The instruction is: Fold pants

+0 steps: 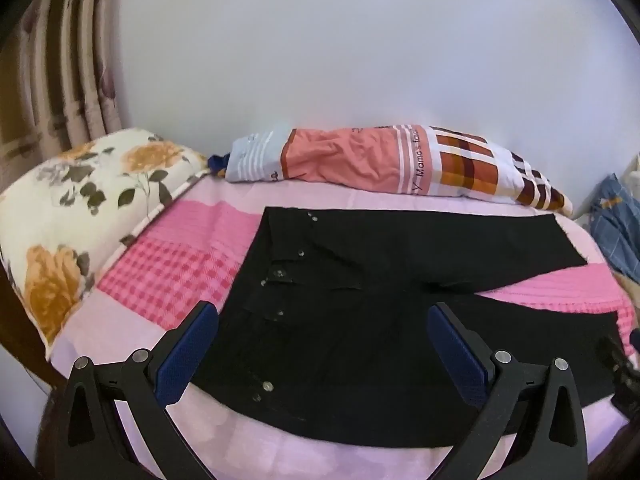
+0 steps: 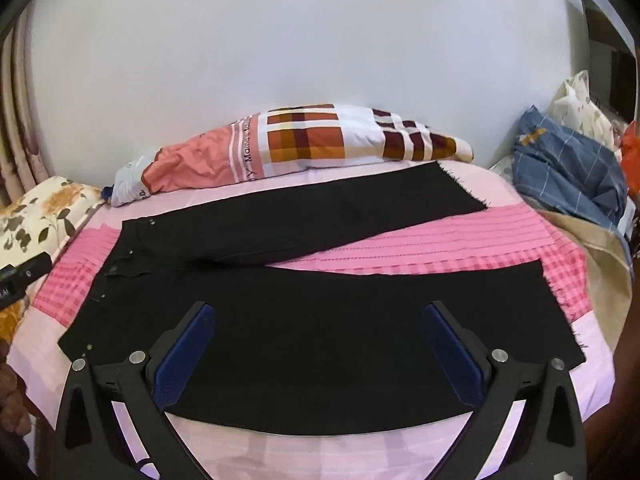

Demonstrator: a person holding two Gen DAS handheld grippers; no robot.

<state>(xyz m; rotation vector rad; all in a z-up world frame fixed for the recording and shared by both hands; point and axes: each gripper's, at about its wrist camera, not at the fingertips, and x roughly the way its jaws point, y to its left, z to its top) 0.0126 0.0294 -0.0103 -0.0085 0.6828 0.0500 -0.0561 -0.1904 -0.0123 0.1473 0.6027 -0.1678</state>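
Black pants (image 1: 340, 312) lie spread flat on a pink bed (image 1: 180, 264), waistband with metal rivets to the left and both legs splayed apart to the right. My left gripper (image 1: 322, 320) hovers open above the waist and hip area, nothing between its blue pads (image 1: 188, 352). In the right wrist view the same pants (image 2: 320, 328) fill the middle, with frayed hems at the right. My right gripper (image 2: 318, 318) hangs open over the near leg, its blue pads (image 2: 452, 356) apart and empty. The other gripper's dark tip (image 2: 24, 276) shows at the left edge.
A rolled orange, white and checked quilt (image 1: 380, 164) lies along the wall behind the pants. A floral pillow (image 1: 80, 208) sits at the left. A blue checked cloth (image 2: 568, 164) is heaped at the right, with a tan blanket (image 2: 592, 248) beside it.
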